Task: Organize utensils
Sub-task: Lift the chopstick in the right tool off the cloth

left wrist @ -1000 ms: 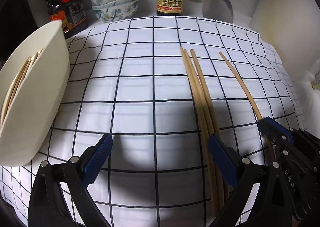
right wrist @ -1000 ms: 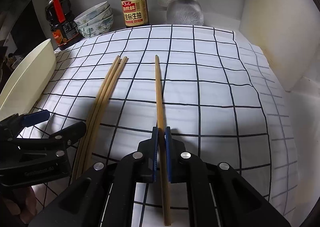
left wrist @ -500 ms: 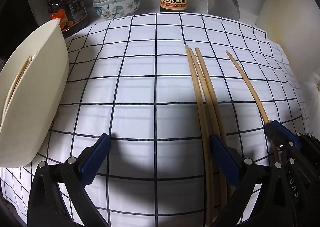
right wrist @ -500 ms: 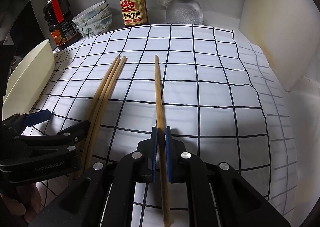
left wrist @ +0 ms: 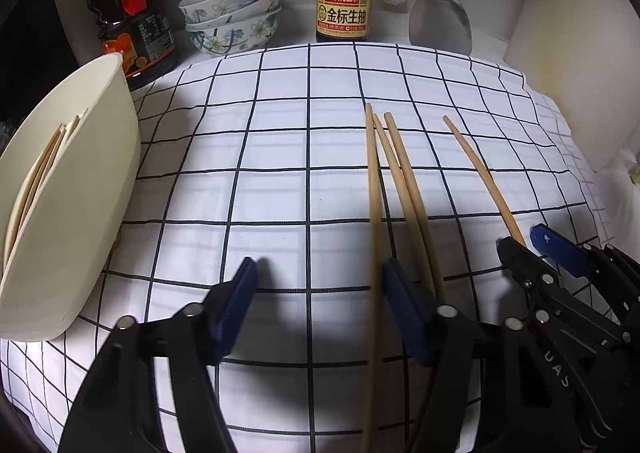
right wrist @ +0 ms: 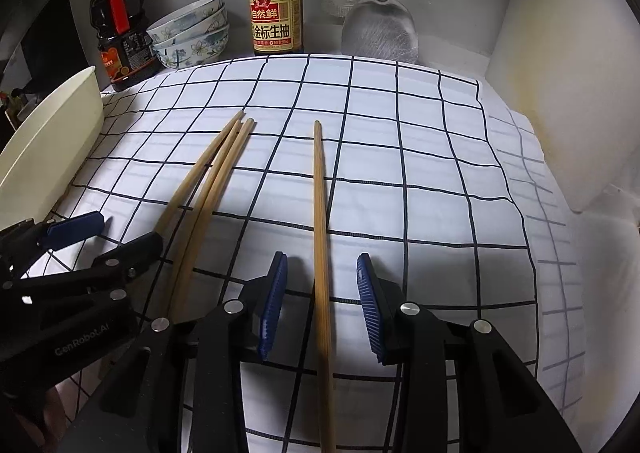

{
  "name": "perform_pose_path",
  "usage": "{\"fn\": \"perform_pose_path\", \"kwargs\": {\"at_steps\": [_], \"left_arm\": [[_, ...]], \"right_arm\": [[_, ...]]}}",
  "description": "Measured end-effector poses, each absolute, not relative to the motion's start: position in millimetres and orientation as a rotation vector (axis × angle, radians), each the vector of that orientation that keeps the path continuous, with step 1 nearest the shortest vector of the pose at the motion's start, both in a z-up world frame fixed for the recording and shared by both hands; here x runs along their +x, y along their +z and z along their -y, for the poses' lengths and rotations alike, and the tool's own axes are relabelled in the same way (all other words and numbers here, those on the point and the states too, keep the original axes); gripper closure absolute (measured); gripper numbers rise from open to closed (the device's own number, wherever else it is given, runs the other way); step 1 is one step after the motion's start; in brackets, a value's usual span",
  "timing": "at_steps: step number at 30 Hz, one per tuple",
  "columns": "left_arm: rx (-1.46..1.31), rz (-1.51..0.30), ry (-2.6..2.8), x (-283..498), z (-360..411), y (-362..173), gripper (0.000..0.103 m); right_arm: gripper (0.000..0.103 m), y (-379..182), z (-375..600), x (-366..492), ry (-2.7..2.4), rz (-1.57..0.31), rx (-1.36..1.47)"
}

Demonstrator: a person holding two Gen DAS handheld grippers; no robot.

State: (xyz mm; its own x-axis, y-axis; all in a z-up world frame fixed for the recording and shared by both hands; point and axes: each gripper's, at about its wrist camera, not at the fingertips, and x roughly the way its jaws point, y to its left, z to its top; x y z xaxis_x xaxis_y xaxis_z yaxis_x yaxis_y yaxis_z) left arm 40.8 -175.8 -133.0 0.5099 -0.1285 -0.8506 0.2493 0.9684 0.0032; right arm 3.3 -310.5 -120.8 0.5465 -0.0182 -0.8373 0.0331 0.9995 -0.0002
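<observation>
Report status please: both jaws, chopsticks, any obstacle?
Right gripper just opened, single chopstick loose between jaws. Left gripper partly closing, gripping nothing; three chopsticks at its right pad. Nothing in the way.

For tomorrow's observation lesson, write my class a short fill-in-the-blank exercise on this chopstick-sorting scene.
1. The right gripper, jaws just opened, has ____ wooden chopstick lying between its blue pads.
2. Beside the left gripper, ____ wooden chopsticks lie bunched together.
3. The checked cloth has ____ grid lines.
4. The cream plastic bin holds more ____.

Missing words: one; three; black; chopsticks
</observation>
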Motion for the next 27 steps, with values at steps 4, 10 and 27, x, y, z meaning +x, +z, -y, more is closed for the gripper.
{"fn": "perform_pose_path", "kwargs": {"at_steps": [4,10,27], "left_arm": [[0.140,-1.005,-0.252,37.7,178.5,-130.8,0.068],[0.170,-1.007,-0.291,33.6,185.9,-129.5,0.096],[0.171,-1.076,-0.317,22.3,181.6,-109.1,0.096]], "right_arm": [[0.085,-120.6,306.3,0.7,-0.028,-0.991,0.007],[0.096,-119.6,308.4,-0.3,-0.033,-1.008,0.035],[0.097,-98.3,329.6,-28.1,-0.022,-0.992,0.222]]}}
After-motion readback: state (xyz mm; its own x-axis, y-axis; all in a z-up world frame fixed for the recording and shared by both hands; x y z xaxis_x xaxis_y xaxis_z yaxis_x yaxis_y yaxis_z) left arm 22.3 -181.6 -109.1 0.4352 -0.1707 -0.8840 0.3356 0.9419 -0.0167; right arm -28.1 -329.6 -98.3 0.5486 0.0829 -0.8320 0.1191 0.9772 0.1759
